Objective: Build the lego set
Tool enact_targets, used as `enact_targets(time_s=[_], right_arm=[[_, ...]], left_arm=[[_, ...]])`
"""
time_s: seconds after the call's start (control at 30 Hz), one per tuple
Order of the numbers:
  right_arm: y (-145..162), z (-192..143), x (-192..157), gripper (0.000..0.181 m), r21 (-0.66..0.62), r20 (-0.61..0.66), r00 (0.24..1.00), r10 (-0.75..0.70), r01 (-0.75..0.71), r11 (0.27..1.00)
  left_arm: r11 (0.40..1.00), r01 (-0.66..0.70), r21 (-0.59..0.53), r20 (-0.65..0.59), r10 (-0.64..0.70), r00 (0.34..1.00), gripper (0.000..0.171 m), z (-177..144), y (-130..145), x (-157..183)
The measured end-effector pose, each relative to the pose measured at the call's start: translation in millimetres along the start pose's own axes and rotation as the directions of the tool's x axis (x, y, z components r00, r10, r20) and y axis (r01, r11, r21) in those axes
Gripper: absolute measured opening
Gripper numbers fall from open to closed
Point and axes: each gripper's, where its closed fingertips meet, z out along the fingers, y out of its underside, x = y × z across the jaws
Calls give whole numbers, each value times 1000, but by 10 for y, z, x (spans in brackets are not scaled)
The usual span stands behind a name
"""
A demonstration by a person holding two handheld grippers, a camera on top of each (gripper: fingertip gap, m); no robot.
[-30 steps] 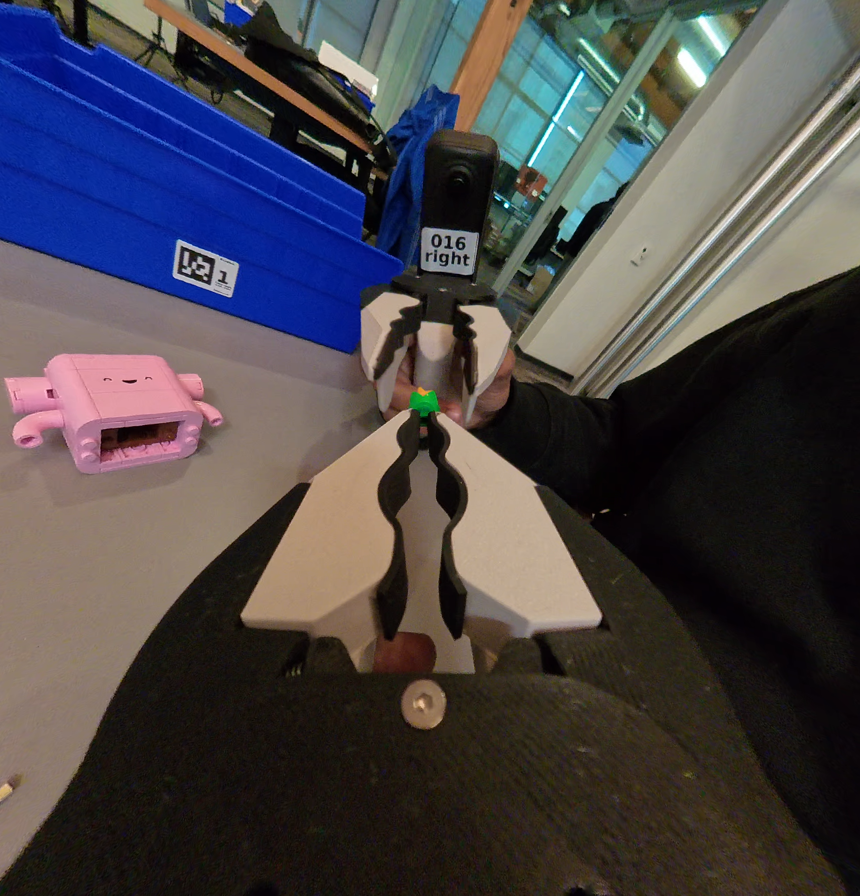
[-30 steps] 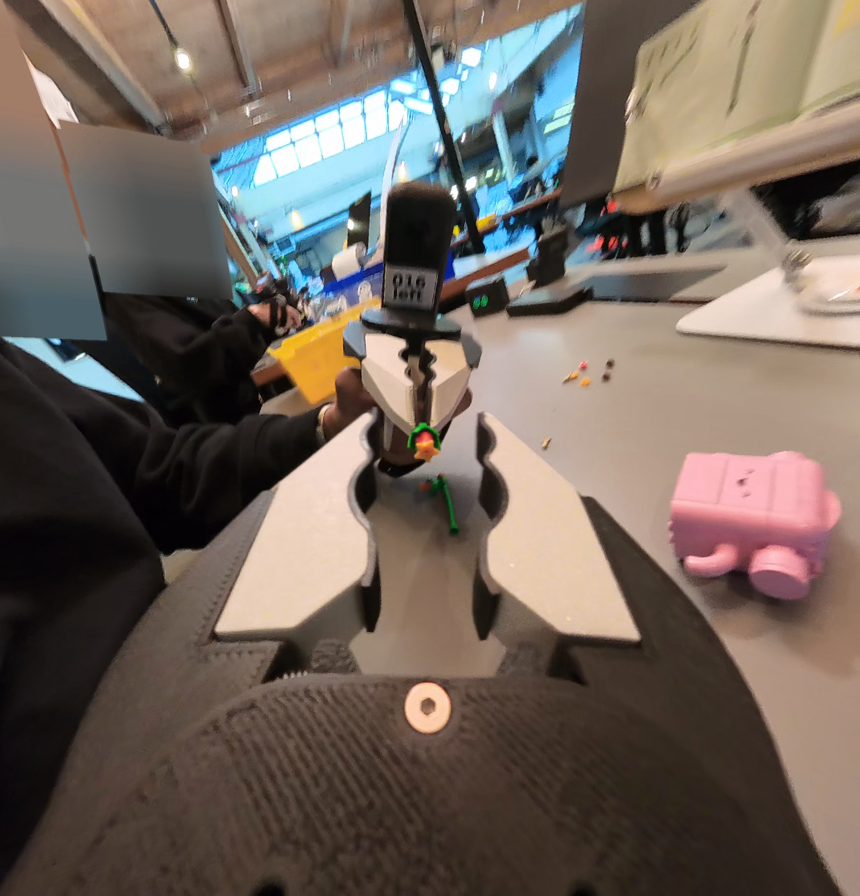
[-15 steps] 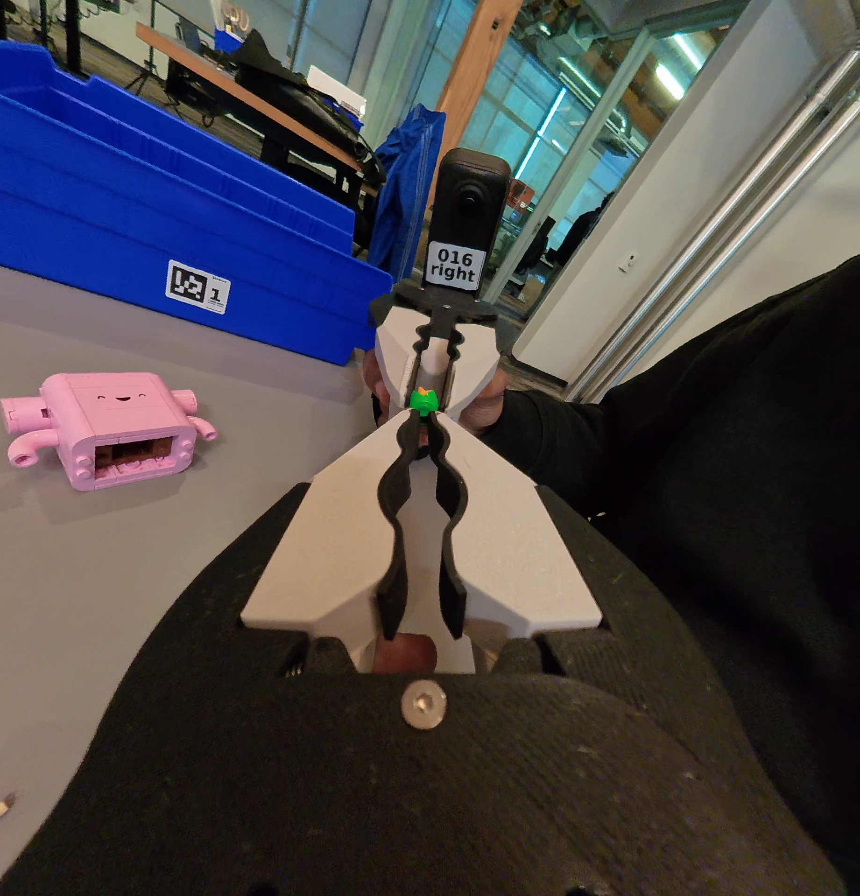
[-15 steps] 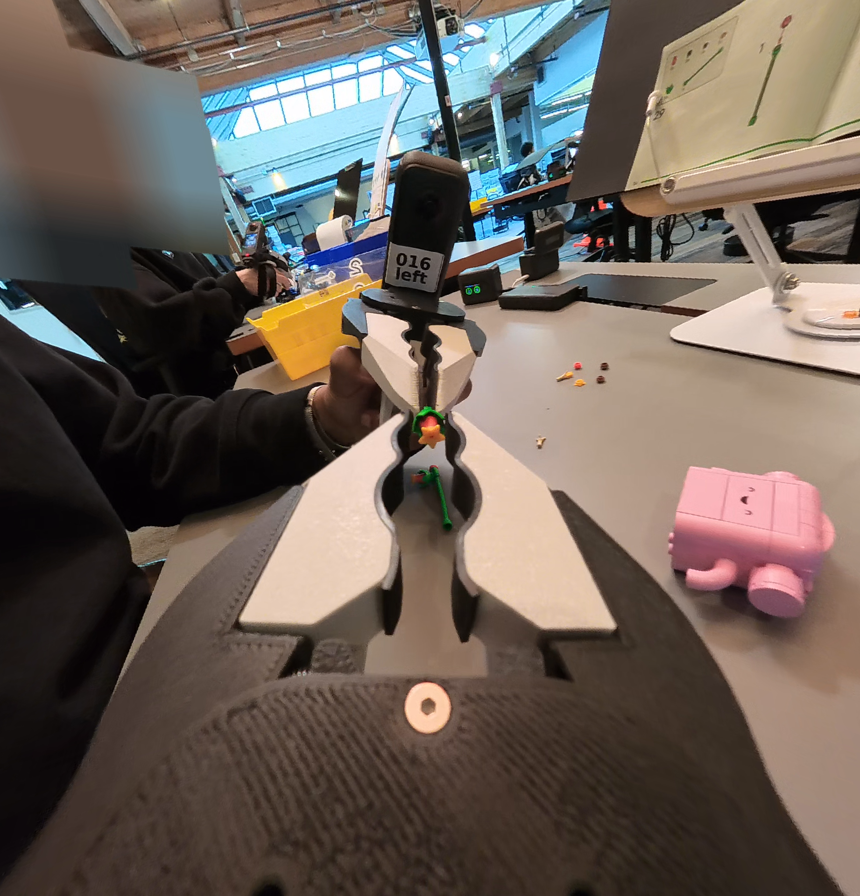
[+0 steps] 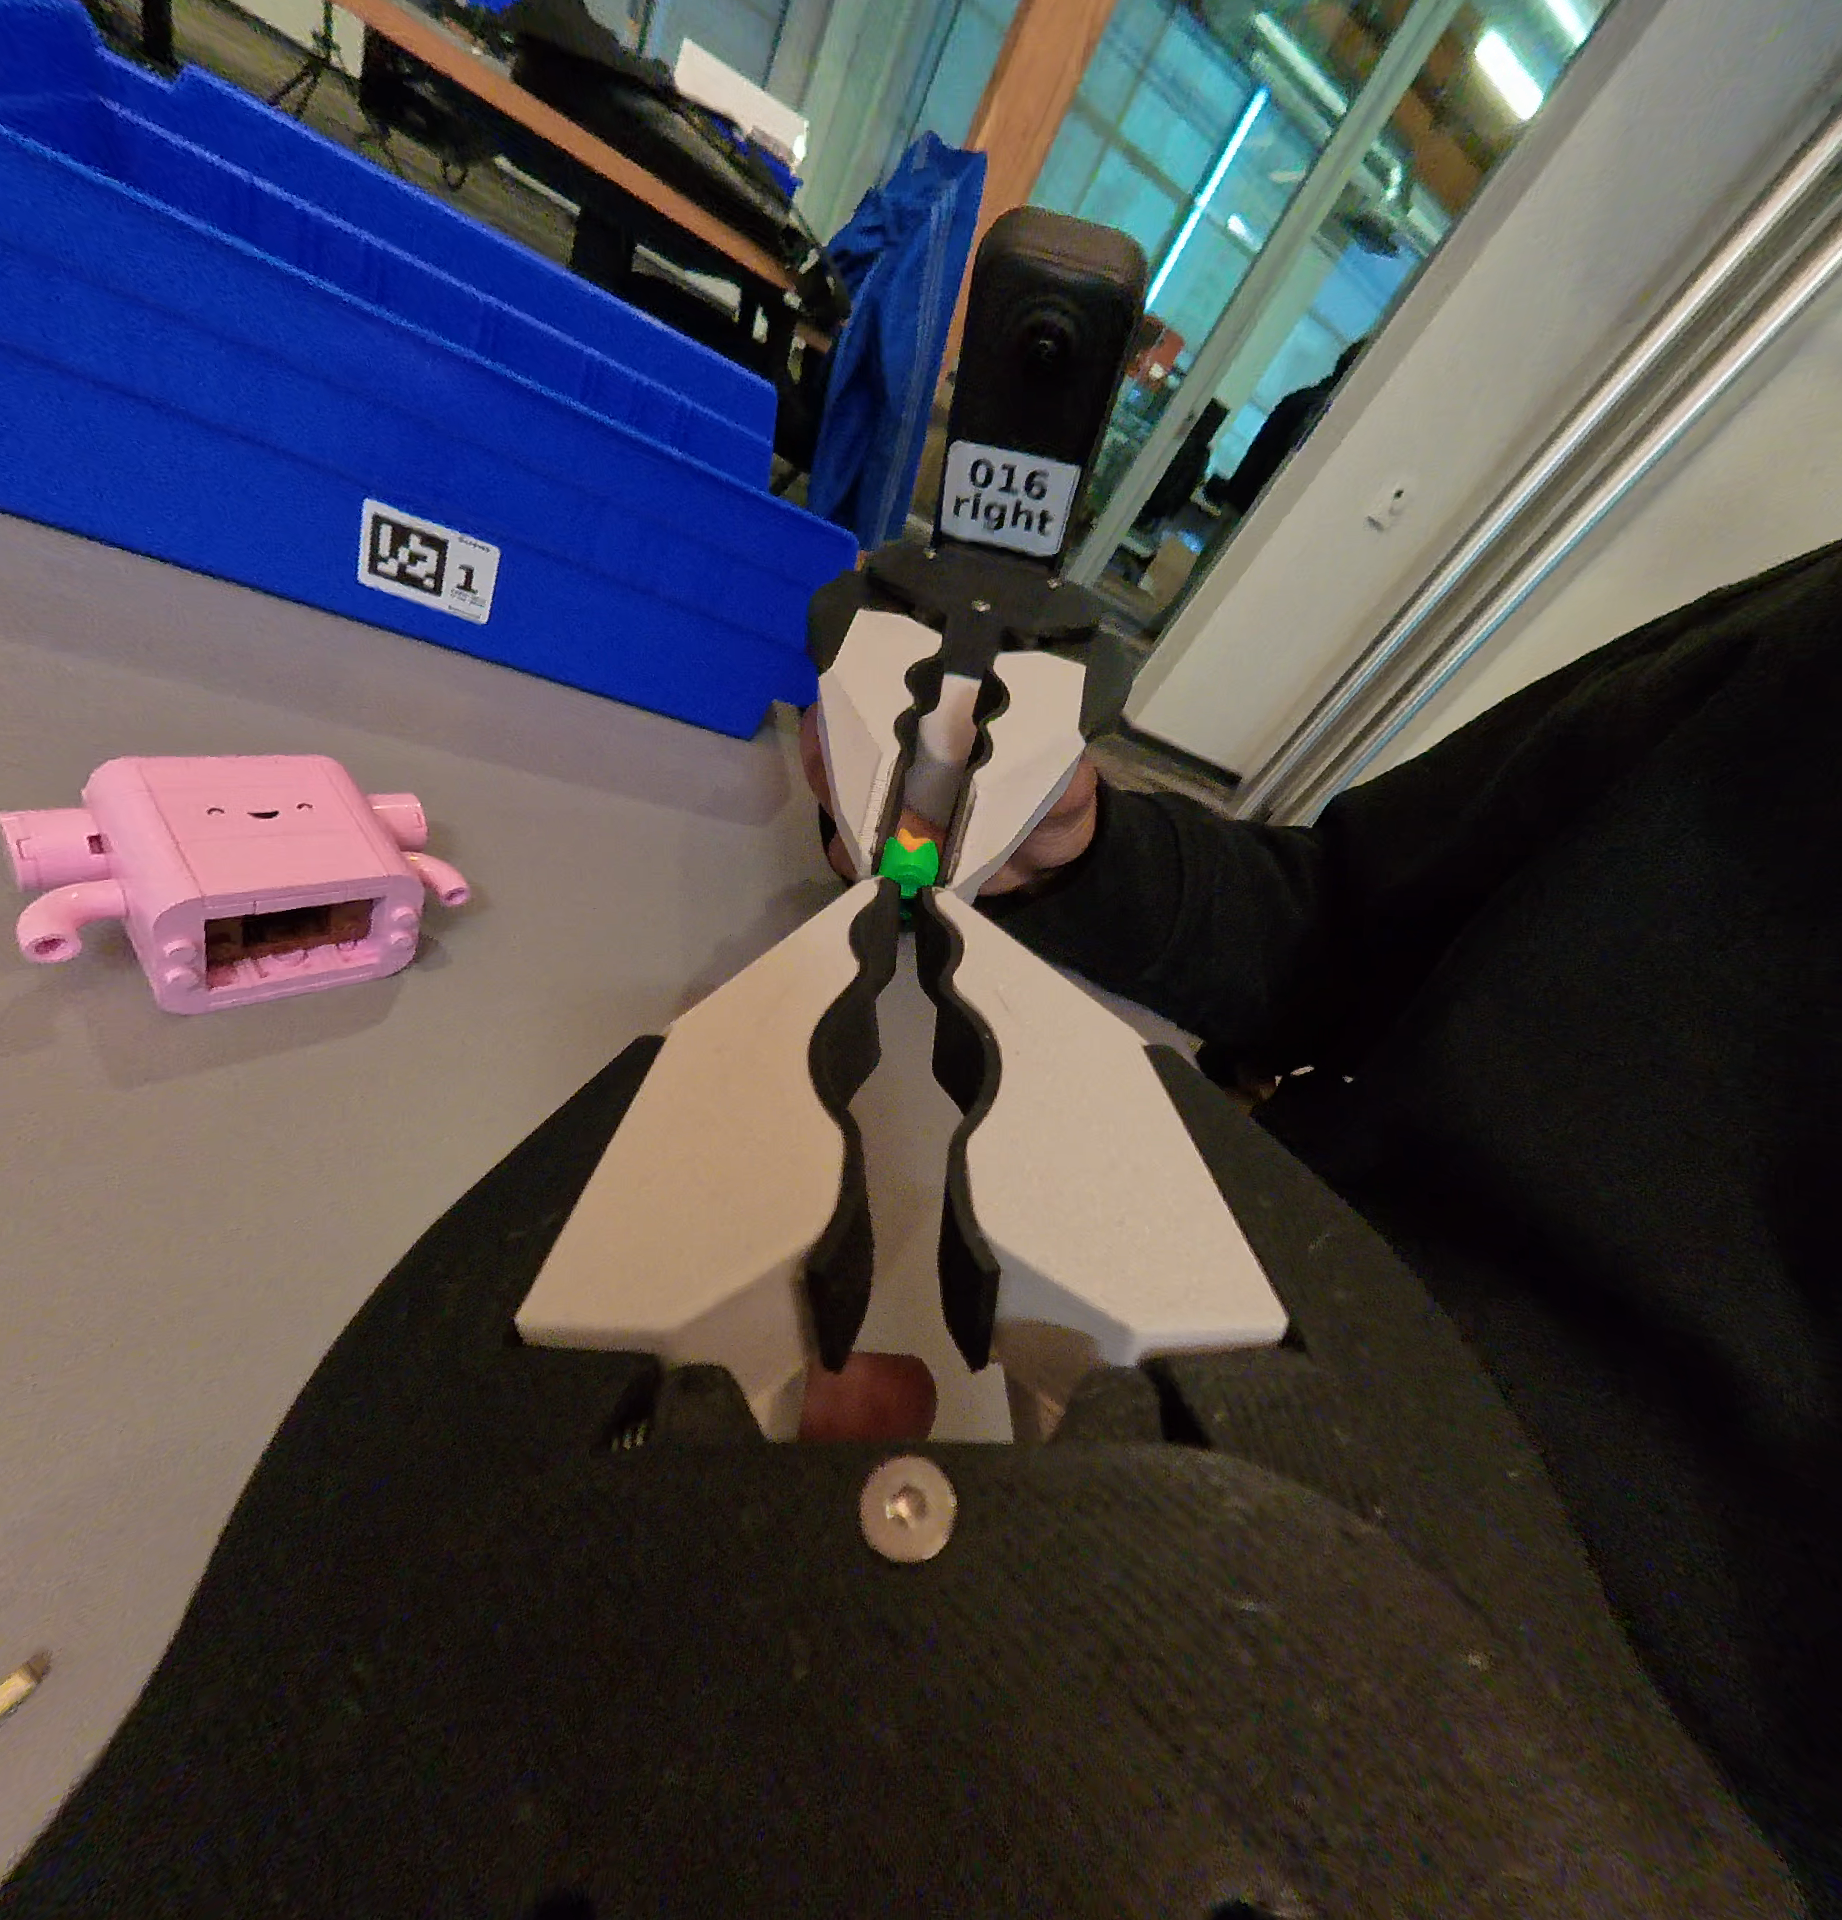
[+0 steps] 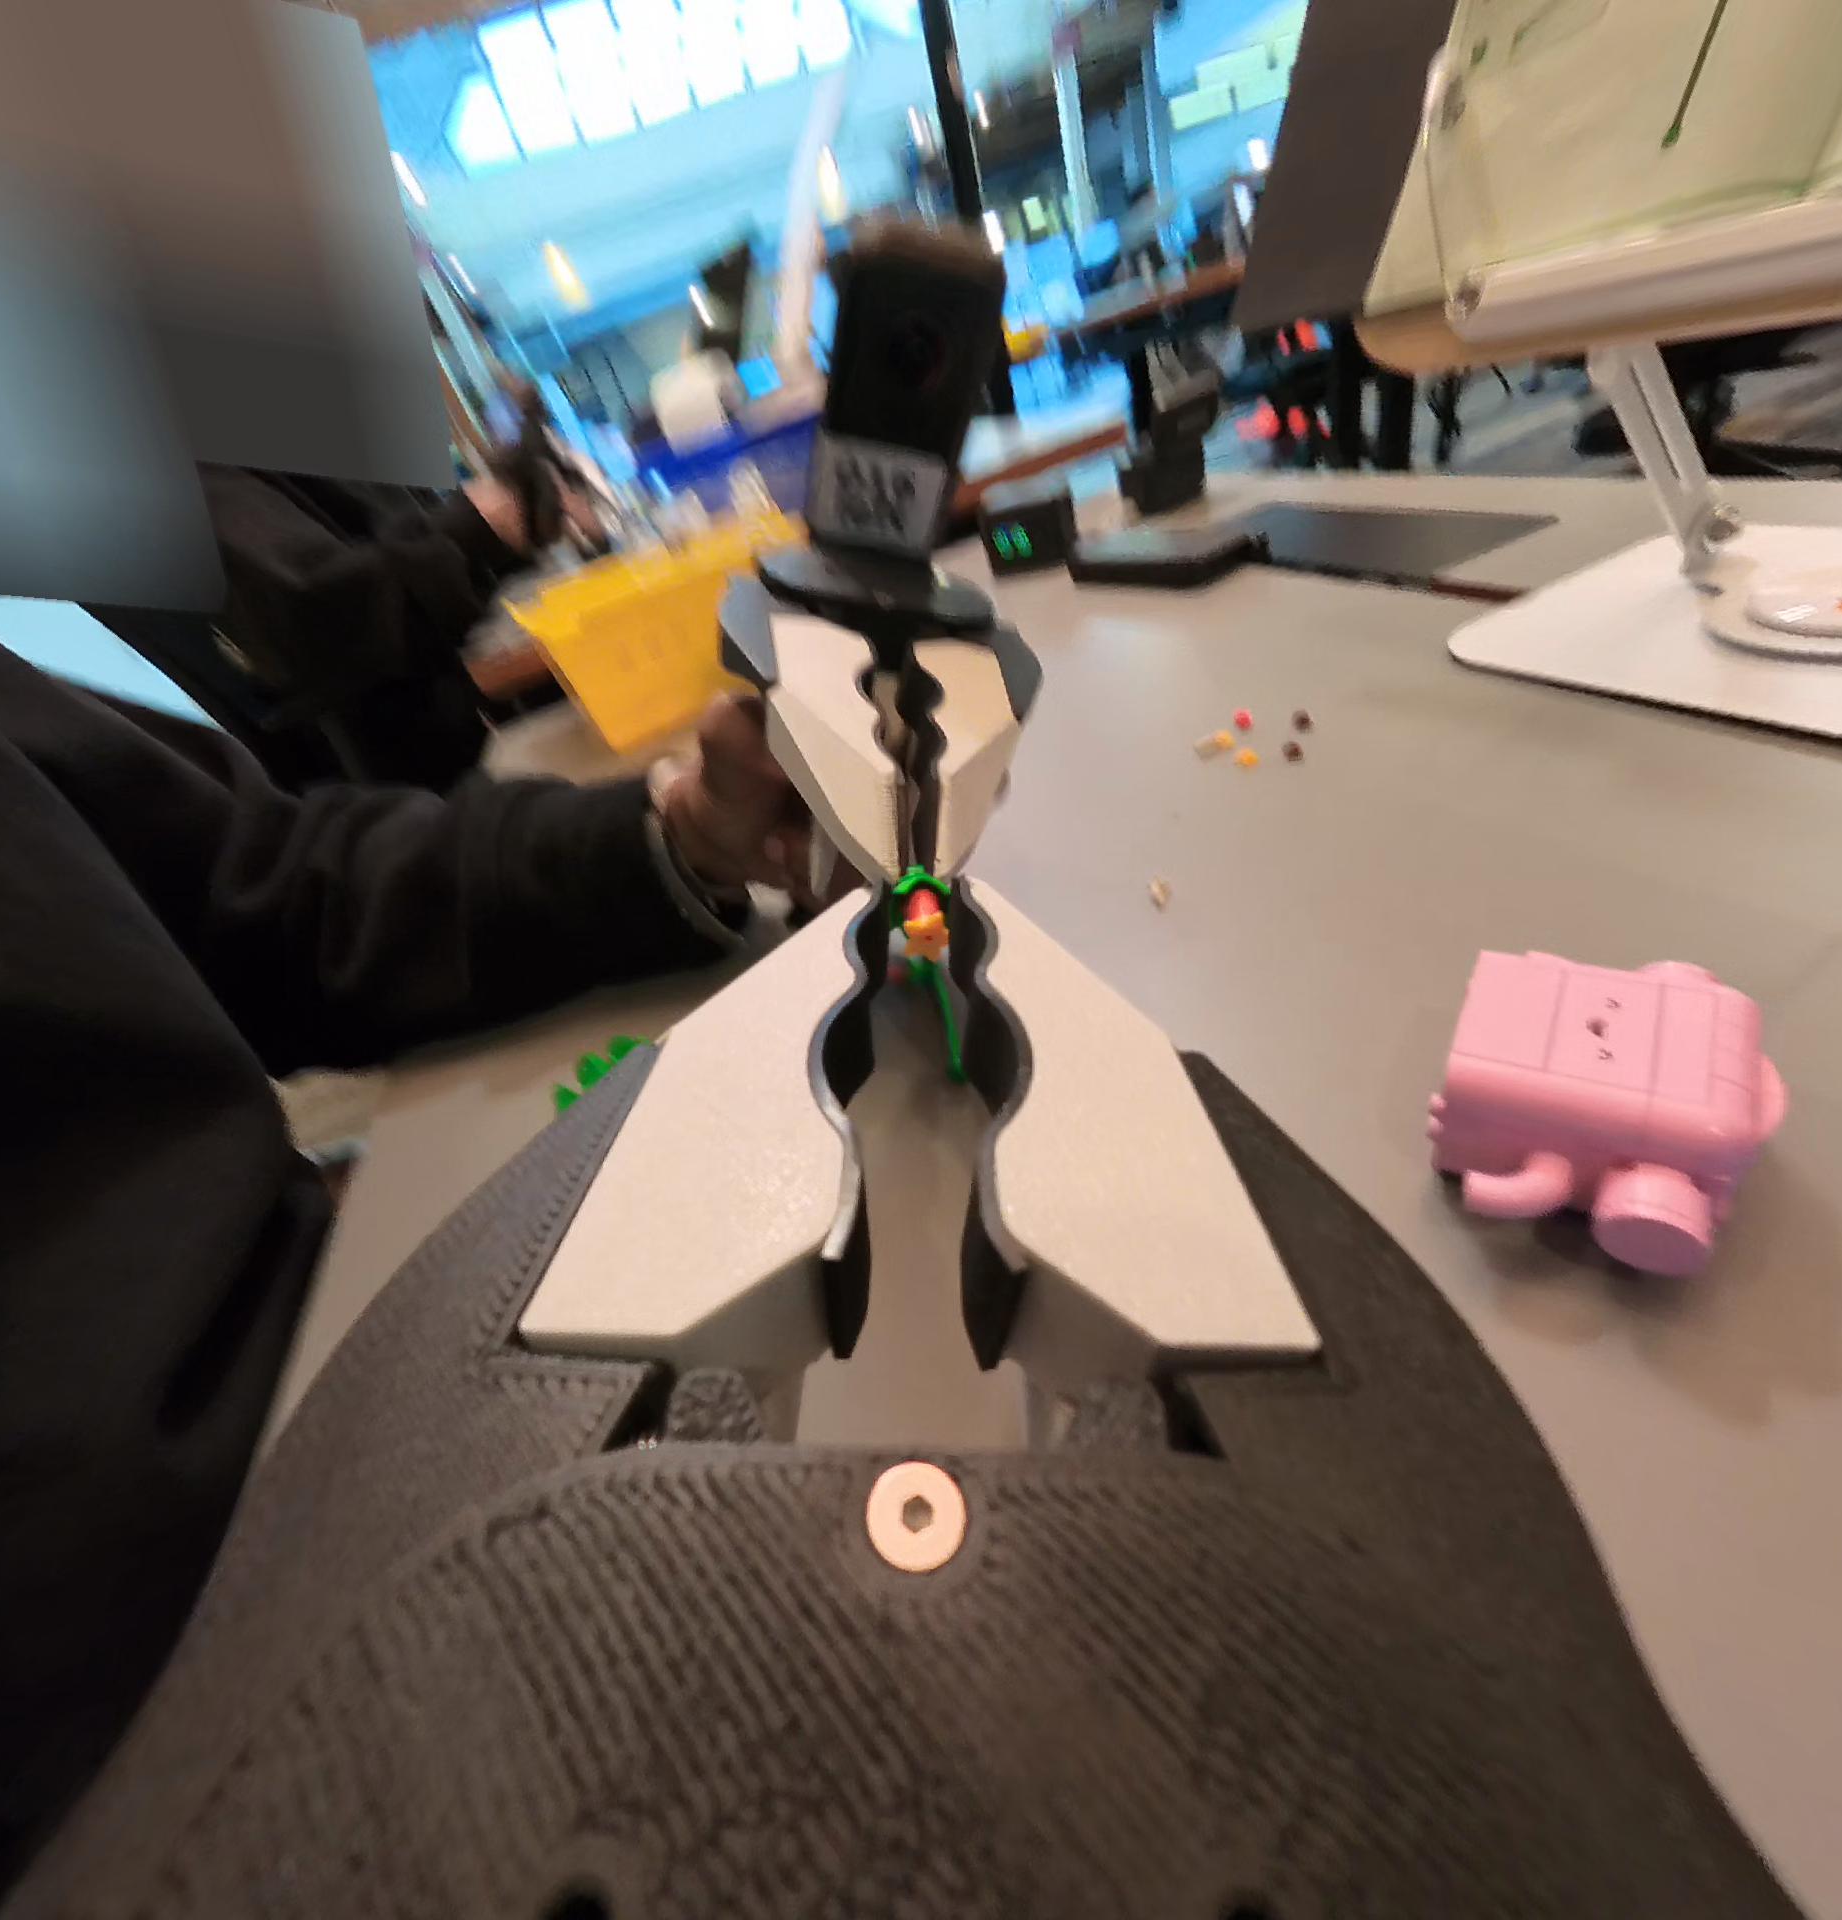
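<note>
A small green flower piece (image 5: pixel 909 862) with an orange star centre (image 6: pixel 925 935) is held in the air between both grippers, which meet tip to tip. My left gripper (image 5: pixel 901 899) is shut on its green base. My right gripper (image 6: pixel 922 902) faces it, jaws nearly together around the orange and green head. A thin green stem (image 6: pixel 943 1023) lies on the grey table (image 5: pixel 273 1195) below. A pink lego box figure with a smiling face (image 5: pixel 242 873) lies on the table; the right wrist view shows it at the right (image 6: pixel 1603 1101).
Blue bins (image 5: pixel 273 364) stand along the table's far edge. Tiny loose pieces (image 6: pixel 1249 738) and green bits (image 6: pixel 595 1070) lie on the table. A white stand base (image 6: pixel 1623 644) holds an instruction booklet at the back right. A tan stick (image 5: pixel 3 1704) lies near the front left. My two grippers' fingertips are within a few centimetres of each other. Both grippers' tips are roughly 15 centimeters from the tan stick (image 5: pixel 3 1704).
My right gripper went from wide open to nearly closed around the flower piece while moving up to the left gripper's tips. The left gripper stayed shut on the piece.
</note>
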Motion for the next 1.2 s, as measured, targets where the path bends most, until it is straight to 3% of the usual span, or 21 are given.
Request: enact_targets(time_s=[0.3, 0.37, 0.4, 0.5, 0.6, 0.73, 0.93, 1.1, 1.2], right_arm=[[0, 24, 57, 9, 3, -31, 1000, -3, 3, 1000], [-52, 24, 66, 10, 48, -30, 999, 18, -17, 999], [-84, 10, 76, 10, 73, -32, 999, 29, -27, 997], [-122, -59, 136, 10, 111, -41, 998, 50, -46, 993], [-144, -87, 155, 10, 143, -17, 996, 90, -87, 986], [-109, -39, 134, 11, 122, -10, 996, 94, -92, 988], [-107, -41, 134, 11, 123, -23, 996, 83, -80, 989], [-136, -97, 150, 11, 155, -25, 994, 106, -100, 983], [-126, -91, 139, 11, 146, -27, 995, 100, -95, 985]], left_arm=[[1000, 11, 5, 26, -11, 1000, 0, -6, -9, -48], [1000, 24, 2, 35, -24, 999, 11, -24, -32, -57], [1000, 21, -12, 50, -20, 999, 35, -46, -28, -72], [1000, -9, 16, 109, 7, 994, 39, -219, -120, -141], [993, -28, 114, 175, 8, 985, 39, -507, -307, -231], [980, -49, 194, 242, 1, 970, 36, -784, -434, -321], [995, -75, 58, 312, 54, 949, 31, -708, -208, -427], [991, -55, -121, 362, 96, 927, 27, -645, 146, -503], [996, -53, -79, 392, 79, 916, 24, -732, 98, -526]])
